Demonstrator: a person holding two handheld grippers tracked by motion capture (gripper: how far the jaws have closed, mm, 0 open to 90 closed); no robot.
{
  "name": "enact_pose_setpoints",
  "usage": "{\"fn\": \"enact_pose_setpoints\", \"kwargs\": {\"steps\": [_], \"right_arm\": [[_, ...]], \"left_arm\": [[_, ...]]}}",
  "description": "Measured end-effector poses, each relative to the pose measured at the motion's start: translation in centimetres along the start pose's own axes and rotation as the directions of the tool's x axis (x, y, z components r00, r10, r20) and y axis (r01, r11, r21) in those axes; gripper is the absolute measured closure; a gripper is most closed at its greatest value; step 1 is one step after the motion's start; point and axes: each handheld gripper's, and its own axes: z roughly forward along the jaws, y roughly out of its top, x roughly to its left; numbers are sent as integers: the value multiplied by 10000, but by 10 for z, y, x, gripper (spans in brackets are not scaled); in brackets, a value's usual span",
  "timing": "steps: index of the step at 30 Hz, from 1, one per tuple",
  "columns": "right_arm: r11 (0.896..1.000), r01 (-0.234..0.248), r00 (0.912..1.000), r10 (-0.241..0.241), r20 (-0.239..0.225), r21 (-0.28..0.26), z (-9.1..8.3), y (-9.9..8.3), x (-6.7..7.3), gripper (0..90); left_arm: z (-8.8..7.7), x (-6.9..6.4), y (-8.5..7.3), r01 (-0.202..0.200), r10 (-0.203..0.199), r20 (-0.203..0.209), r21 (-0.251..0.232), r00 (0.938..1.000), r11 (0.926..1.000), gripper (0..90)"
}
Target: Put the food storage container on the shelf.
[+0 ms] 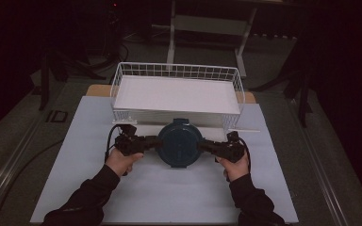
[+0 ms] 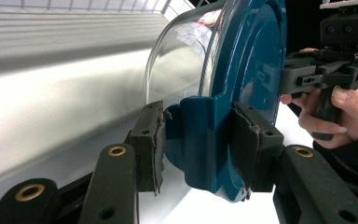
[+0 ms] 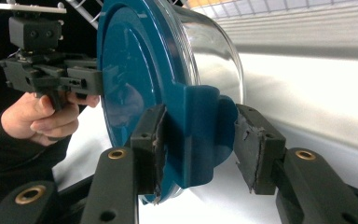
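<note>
While both grippers flank the container (image 1: 180,142), it sits on the white mat (image 1: 75,155) just in front of the wire basket (image 1: 176,71), touching or nearly touching the basket's front edge. It's a clear bowl w/ a teal lid (image 2: 251,79), one lid tab sticking out each side.

Left gripper (image 1: 141,142): jaws straddle the left tab (image 2: 200,140). One pad meets the tab, the other looks a hair off it, so closing or lightly closed; can't tell how firm. Right gripper (image 1: 214,147): jaws around the right tab (image 3: 200,135), one pad against it, the other clearly apart w/ a gap. Not clamped yet.

Risks, as I judge them:
- Uneven grip. If the left side bites and the right doesn't, a lift would tip the container and it could swing out of the jaws.
- Tabs belong to the lid. If the lid isn't latched, lifting by them may pull it off and leave or drop the bowl.
- Pads look worn and torn at the edges; smooth plastic could slide.
- Basket wall is close, so a low lift fwd may catch its rim.
</note>
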Motion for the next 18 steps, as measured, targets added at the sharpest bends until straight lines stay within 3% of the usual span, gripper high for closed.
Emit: {"fn": "enact_pose_setpoints", "kwargs": {"steps": [10,16,18], "right_arm": [[9998,-7,9997,12,254,-181,23,4,-26,547],[9998,-55,9987,66,499,-213,31,5,-35,544],[9997,-23,9983,36,576,-229,32,5,-37,544]], "left_arm": [[16,25,-1,-215,208,-208,-362,9996,9991,564],[25,35,-2,-111,97,-345,-421,9994,9991,563],[27,37,-3,153,-168,-277,-524,9995,9985,562]]}}
